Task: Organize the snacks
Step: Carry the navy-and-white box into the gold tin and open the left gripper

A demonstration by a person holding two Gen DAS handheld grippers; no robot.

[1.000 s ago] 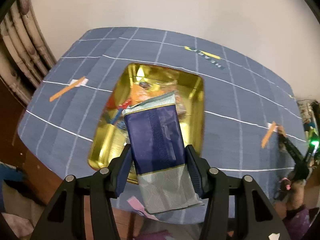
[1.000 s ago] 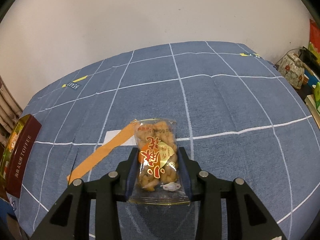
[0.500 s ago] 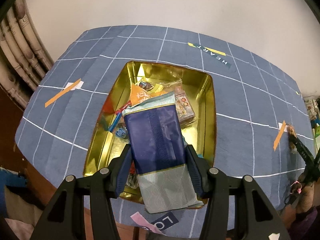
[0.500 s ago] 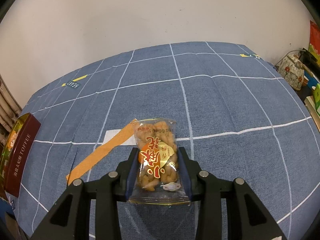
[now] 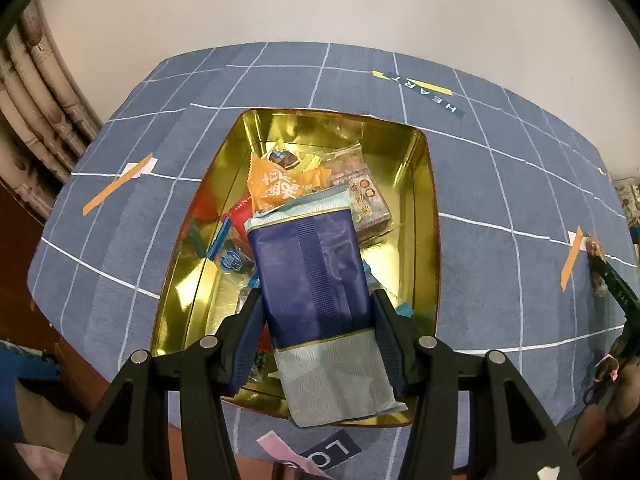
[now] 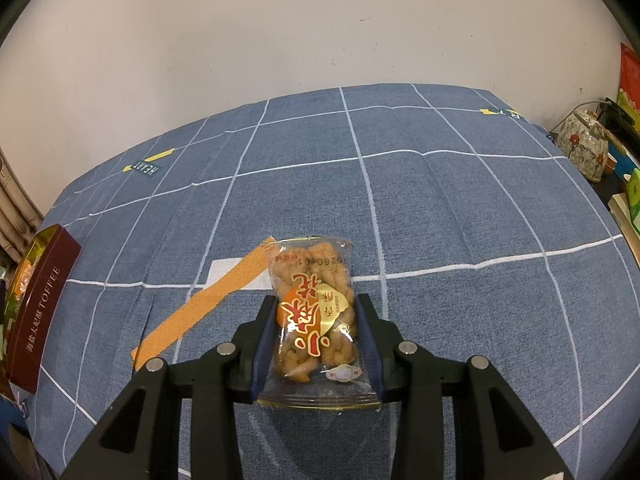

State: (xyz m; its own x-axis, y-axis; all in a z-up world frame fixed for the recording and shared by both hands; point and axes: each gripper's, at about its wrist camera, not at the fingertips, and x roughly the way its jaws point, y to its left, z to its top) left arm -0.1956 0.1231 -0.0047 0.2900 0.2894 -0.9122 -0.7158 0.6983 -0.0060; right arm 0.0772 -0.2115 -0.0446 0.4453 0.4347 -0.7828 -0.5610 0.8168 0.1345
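In the left wrist view my left gripper (image 5: 316,300) is shut on a dark blue and pale teal snack packet (image 5: 316,280), held above a gold tin (image 5: 424,216) that has several wrapped snacks in it, among them an orange packet (image 5: 276,188). In the right wrist view my right gripper (image 6: 316,308) is shut on a clear bag of fried twists (image 6: 314,316) with a red and gold label, just over the blue checked tablecloth (image 6: 440,220). The tin's maroon outer wall (image 6: 38,316) shows at the far left of that view.
Orange tape strips (image 6: 200,312) (image 5: 114,190) (image 5: 570,258) lie on the cloth. A floral teapot (image 6: 582,146) and boxes stand past the table's right edge. Curtains (image 5: 36,112) hang at the left. The table's near edge runs just below the tin.
The left gripper has come down and closer over the tin with the blue packet, so the tin looks larger. The right gripper and its bag have kept still.
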